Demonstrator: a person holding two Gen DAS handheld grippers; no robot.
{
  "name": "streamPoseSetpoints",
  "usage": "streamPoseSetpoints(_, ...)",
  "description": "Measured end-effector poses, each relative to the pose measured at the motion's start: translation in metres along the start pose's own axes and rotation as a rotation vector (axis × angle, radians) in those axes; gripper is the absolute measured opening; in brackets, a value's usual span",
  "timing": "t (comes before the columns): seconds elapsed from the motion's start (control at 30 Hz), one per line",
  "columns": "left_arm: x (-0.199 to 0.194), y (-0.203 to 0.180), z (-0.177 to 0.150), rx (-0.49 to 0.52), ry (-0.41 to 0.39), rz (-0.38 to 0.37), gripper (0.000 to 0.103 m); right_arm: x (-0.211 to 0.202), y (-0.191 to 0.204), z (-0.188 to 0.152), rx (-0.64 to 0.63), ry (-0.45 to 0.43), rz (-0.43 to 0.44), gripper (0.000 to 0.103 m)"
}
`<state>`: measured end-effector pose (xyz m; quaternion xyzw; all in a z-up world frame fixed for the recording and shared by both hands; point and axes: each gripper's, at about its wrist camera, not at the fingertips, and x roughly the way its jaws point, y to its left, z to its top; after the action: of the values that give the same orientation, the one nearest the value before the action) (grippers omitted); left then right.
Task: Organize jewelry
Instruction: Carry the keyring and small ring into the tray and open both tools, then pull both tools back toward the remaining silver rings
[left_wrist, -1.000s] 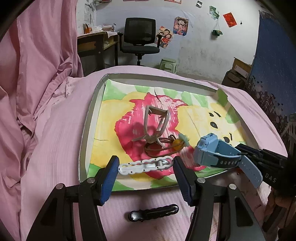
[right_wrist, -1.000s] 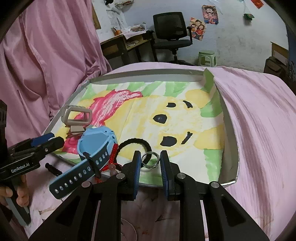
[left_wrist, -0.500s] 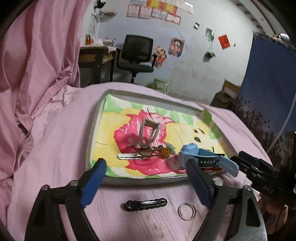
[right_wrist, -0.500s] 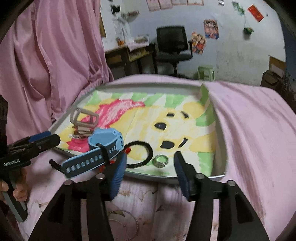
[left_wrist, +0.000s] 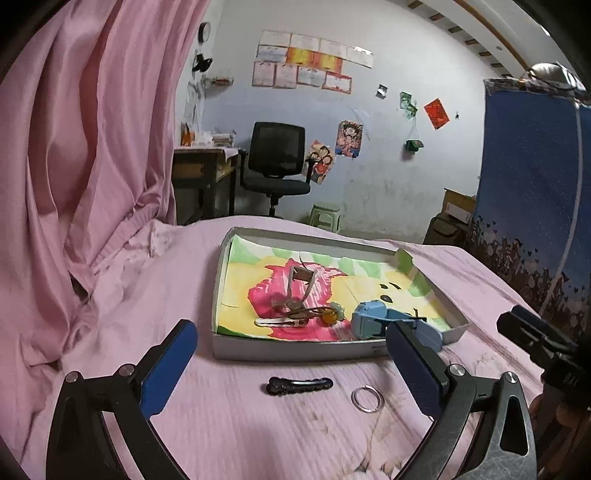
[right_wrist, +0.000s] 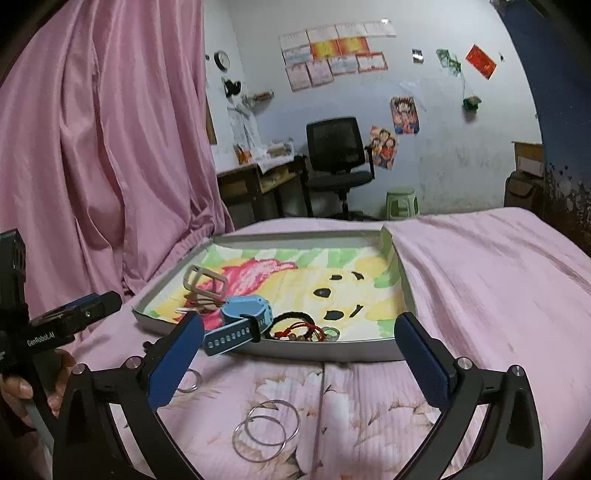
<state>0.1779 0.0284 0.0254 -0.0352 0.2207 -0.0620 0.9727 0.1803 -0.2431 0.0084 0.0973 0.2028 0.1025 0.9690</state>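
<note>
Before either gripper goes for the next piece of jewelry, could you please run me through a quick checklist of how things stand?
1. Left gripper empty, jaws having just opened wide: ok.
2. Right gripper empty, jaws likewise just opened: ok.
3. White hair clip lying inside the tray: ok.
4. Silver ring inside the tray: ok.
5. Everything in the tray: not ok; black hair clip and hoop earrings lie on the bedsheet.
6. Blue watch fully inside: not ok; strap overhangs the rim.
</note>
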Motion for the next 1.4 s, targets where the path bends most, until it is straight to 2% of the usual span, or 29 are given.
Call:
streamPoseSetpoints(0.27, -0.017, -0.005, -0.011, 0.048, -0.03, -0.009, 0.103, -0.024, 0.009, -0.01, -0.05, -0.043, -0.007, 0.102)
streamPoseSetpoints(0.5, -0.023, -0.008, -0.023, 0.076, -0.006, -0.029, 0.103, -0.039, 0.013, -0.021, -0.108, -0.05, 0.005, 0.102)
streamPoseSetpoints(0.77, -0.021, -0.012, -0.032, 0.086, 0.042, -0.048, 0.103, -0.043, 0.011, -0.03, -0.17, 0.041, 0.023, 0.101)
streamPoseSetpoints(0.93, -0.02, -0.015, -0.035, 0.093, 0.062, -0.056, 0.103, -0.039, 0.012, -0.033, -0.177, 0.074, 0.038, 0.101)
streamPoseSetpoints(1.2, -0.007, -0.011, -0.039, 0.072, 0.146, -0.088, 0.103, -0.03, 0.021, -0.042, -0.214, 0.136, 0.073, 0.101)
streamPoseSetpoints(1.4, -0.004, -0.01, -0.04, 0.065, 0.17, -0.106, 0.103, -0.023, 0.022, -0.046, -0.215, 0.18, 0.107, 0.101)
